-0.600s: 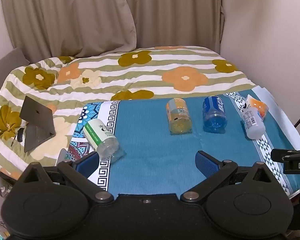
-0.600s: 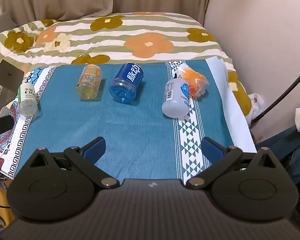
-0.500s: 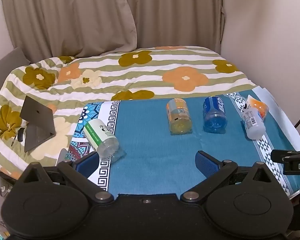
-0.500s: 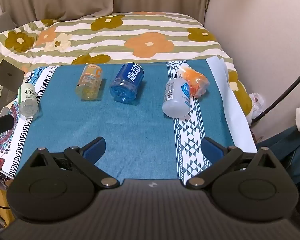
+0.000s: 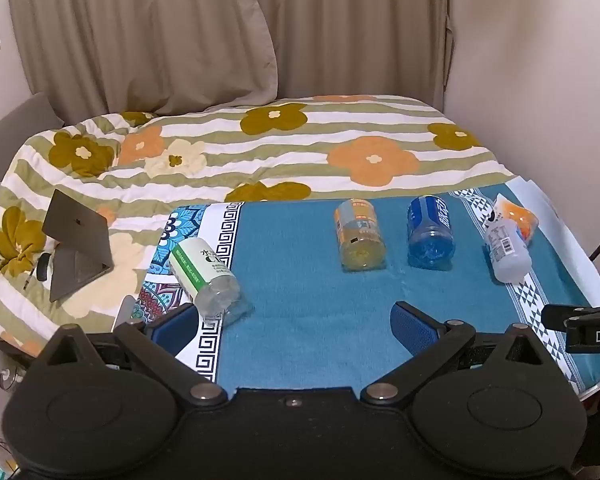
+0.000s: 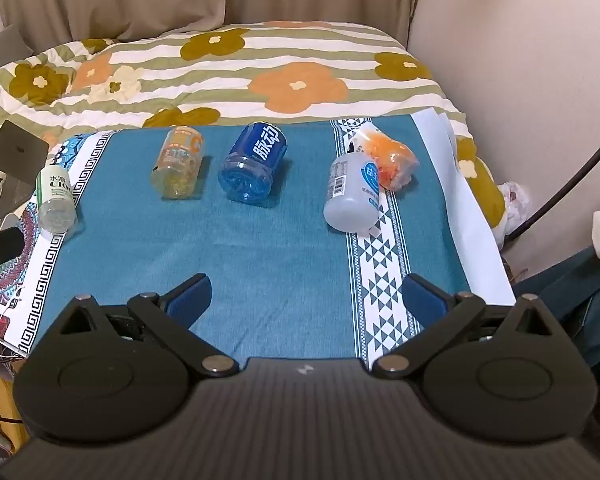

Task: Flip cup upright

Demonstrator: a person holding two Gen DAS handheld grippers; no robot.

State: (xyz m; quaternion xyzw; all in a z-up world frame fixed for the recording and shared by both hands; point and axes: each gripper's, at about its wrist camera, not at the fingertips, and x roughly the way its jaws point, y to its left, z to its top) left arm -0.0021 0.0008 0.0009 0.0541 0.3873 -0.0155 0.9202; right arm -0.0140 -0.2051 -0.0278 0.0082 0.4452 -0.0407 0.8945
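Several cut bottle cups lie on their sides on a blue cloth. A green-label clear cup lies at the left, also in the right wrist view. A yellow cup, a blue cup, a white cup and an orange cup lie further right. My left gripper is open and empty, just in front of the green-label cup. My right gripper is open and empty, well short of the cups.
The cloth covers a board at the foot of a bed with a flowered quilt. A grey tablet stand sits on the quilt at the left. A wall and a cable lie to the right.
Both views have barely shifted; the cups lie as before and both grippers stay open.
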